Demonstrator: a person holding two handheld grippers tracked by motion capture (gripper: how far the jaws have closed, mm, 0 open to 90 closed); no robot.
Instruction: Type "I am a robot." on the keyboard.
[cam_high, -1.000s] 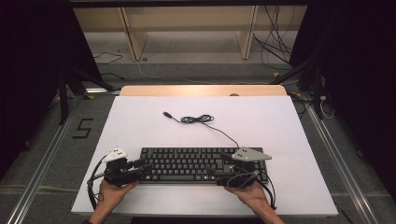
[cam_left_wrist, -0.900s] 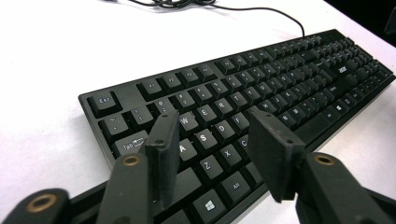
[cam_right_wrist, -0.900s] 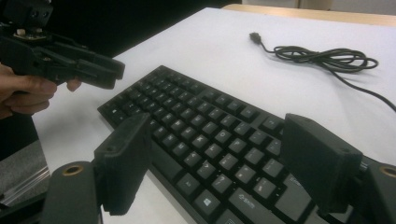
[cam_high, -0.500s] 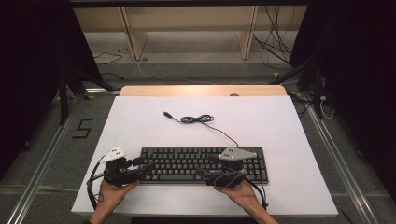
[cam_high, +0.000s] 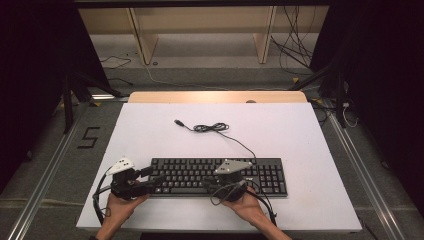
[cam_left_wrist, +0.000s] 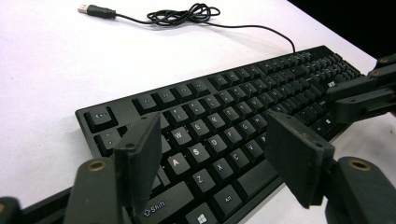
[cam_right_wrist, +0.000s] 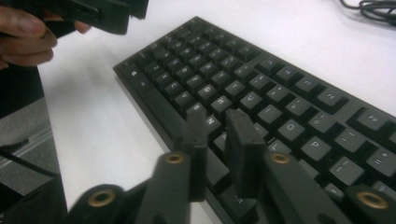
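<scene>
The keyboard lay low centre on the desk. The right claw had slid leftward over its keys, nearly pinched together, empty; the left claw had spread, likely for typing.

1 keyboard w/ 1 USB cable, 2 hand-held grippers: left, right, 1 table.

A white table stands on a grey floor. Behind it, wooden shelf legs and loose cables sit in dim light.
</scene>
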